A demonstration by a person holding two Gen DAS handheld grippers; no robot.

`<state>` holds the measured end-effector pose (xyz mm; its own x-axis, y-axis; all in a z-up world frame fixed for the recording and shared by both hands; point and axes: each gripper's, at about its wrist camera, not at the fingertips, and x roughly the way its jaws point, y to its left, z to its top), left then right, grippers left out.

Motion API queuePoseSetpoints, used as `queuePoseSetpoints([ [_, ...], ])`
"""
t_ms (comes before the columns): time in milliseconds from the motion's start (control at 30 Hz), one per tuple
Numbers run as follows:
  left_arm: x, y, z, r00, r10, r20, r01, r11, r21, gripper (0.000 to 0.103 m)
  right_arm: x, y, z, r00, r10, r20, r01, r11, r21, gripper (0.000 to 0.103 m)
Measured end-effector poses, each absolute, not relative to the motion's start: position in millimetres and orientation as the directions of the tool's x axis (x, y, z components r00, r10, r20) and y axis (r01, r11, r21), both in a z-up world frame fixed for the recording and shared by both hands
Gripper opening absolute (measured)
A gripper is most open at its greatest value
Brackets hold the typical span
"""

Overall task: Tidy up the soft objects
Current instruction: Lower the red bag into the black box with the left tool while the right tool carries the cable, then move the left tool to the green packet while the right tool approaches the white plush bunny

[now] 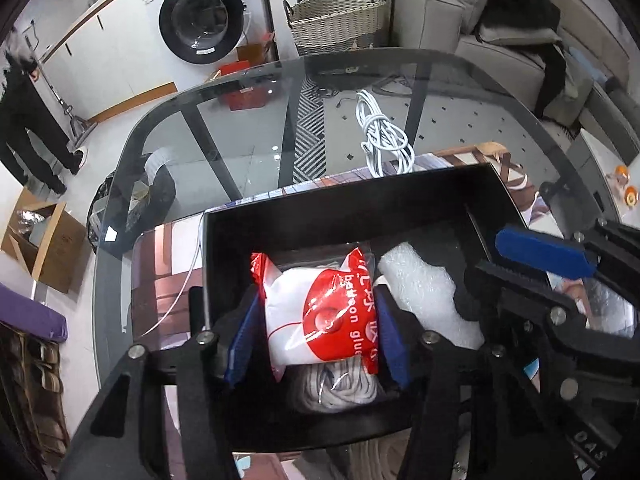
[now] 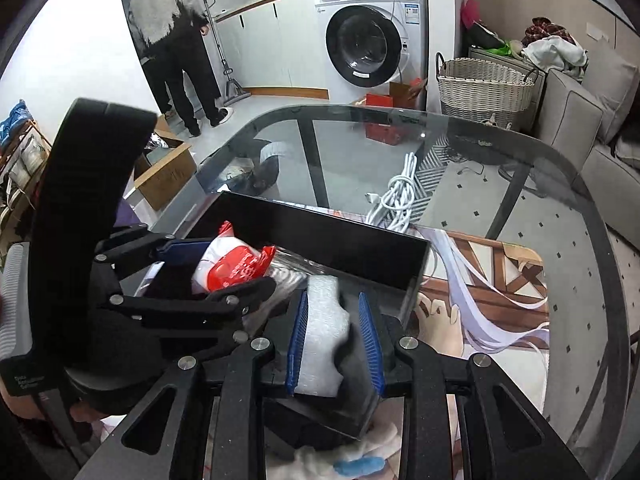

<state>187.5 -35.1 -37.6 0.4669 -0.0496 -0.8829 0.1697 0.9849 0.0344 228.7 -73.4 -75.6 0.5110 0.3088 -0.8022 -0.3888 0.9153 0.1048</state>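
Left gripper (image 1: 316, 320) straddling red-and-white glue packet (image 1: 320, 312) over black box (image 1: 224, 240); contact unclear. Right gripper (image 2: 334, 340) clamped on white foam piece (image 2: 324, 340). Both light, squashy; packet slippery: grip mid-body.

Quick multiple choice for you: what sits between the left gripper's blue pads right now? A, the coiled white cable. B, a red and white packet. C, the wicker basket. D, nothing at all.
B: the left wrist view shows the red and white packet sitting between the blue pads of the left gripper, over the black box; the white cable lies apart on the glass table.
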Motion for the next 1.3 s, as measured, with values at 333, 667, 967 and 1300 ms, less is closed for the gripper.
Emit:
queuePoseSetpoints([
  [333,177.2,-29.9,-24.6,0.474,-0.078,-0.877,0.186,0.983,0.012,0.065,216.2,-75.8,-66.7,0.515,0.311,-0.799,-0.401,0.911,0.096,0.028],
  [667,132.7,-17.4,18.5,0.559,-0.078,-0.826,0.206,0.978,0.046,0.075,187.1,-73.9,-45.3,0.523,0.347,-0.779,-0.468,0.880,0.078,0.028],
  [967,111.4,-14.0,-6.6,0.456,-0.076,-0.887,0.233,0.972,0.037,0.075,162.3,-70.3,-54.1,0.442,0.343,-0.829,-0.535,0.843,0.064,0.028],
  [1300,111.4,-21.8,-34.7,0.344,-0.099,-0.934,0.288,0.958,0.005,0.012,158.4,-66.8,-101.4,0.316,0.328,-0.890,-0.542,0.833,0.115,0.028],
])
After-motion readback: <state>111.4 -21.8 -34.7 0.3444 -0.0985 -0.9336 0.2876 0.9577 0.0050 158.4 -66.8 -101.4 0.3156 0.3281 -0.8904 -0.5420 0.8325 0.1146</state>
